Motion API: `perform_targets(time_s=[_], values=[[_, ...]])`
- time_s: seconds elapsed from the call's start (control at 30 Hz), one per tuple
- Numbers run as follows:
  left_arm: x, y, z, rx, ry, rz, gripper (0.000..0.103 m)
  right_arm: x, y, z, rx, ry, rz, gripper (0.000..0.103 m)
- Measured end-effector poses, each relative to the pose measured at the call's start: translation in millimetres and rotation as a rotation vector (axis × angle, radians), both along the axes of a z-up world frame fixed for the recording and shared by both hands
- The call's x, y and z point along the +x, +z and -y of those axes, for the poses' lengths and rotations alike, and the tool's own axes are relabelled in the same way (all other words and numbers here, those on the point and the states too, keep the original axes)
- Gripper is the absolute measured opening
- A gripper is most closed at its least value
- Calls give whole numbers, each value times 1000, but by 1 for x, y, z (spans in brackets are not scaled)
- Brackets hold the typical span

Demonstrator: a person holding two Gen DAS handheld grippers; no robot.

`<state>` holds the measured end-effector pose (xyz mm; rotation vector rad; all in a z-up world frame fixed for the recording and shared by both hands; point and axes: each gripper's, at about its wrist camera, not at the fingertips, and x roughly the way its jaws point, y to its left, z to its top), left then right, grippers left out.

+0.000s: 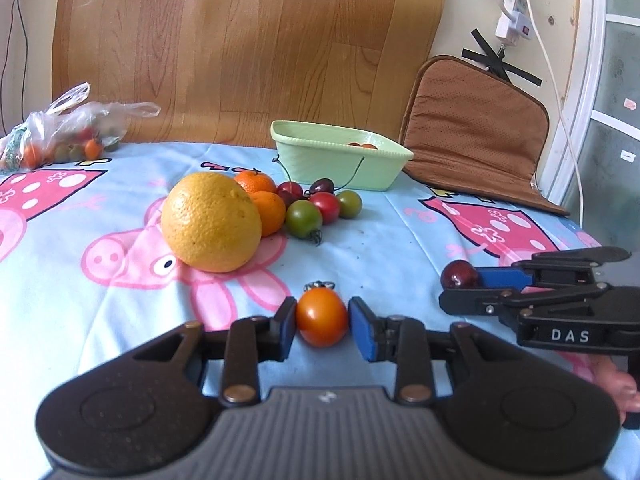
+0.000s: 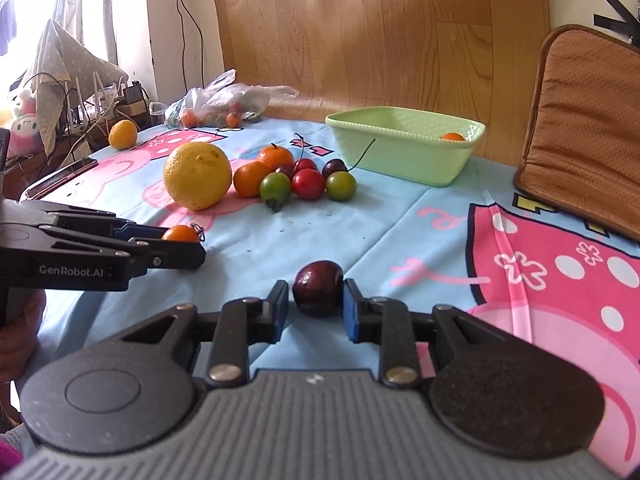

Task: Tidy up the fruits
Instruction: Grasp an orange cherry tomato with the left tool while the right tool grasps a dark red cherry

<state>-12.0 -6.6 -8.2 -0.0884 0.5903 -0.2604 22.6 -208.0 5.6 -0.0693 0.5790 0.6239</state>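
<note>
Left tool [image 1: 322,322] marked "GenRobot.AI" clamps orange tomato [image 1: 321,317]; right tool [image 2: 316,300] marked "DAS" brackets plum [image 2: 318,288], left pad clear, near side of tray [image 2: 404,148].

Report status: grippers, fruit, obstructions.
Left gripper shut on orange tomato. Right gripper brackets dark cherry, slight gap at left pad. Green bowl behind fruit pile; path clear.

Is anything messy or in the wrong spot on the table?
Yes. Most fruit sits loose on the tablecloth beside the green tub, which holds one orange fruit. Another yellow fruit lies alone near the far edge.
</note>
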Motion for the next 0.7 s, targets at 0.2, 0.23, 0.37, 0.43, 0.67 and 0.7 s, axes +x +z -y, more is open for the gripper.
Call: perform_targets(time_s=[0.2,0.23,0.37,0.43,0.67,0.7], values=[[-2,0,0,-9,-32,13,27,-2,0,0,1,5,7,29],[-2,0,1,-4,-33,12,27,-3,0,-1,-1,13,11,29],[-1,-1,2,-1,-33,8,27,-6,1,-3,-15,25,22,29],[0,-1,2,2,-29,5,28,-5,1,-3,-11,23,17,29],[0,-1,0,1,-16,2,30,-5,1,-4,-12,22,16,29],[-1,-1,1,5,-17,2,30,-5,1,-4,-12,22,16,29]])
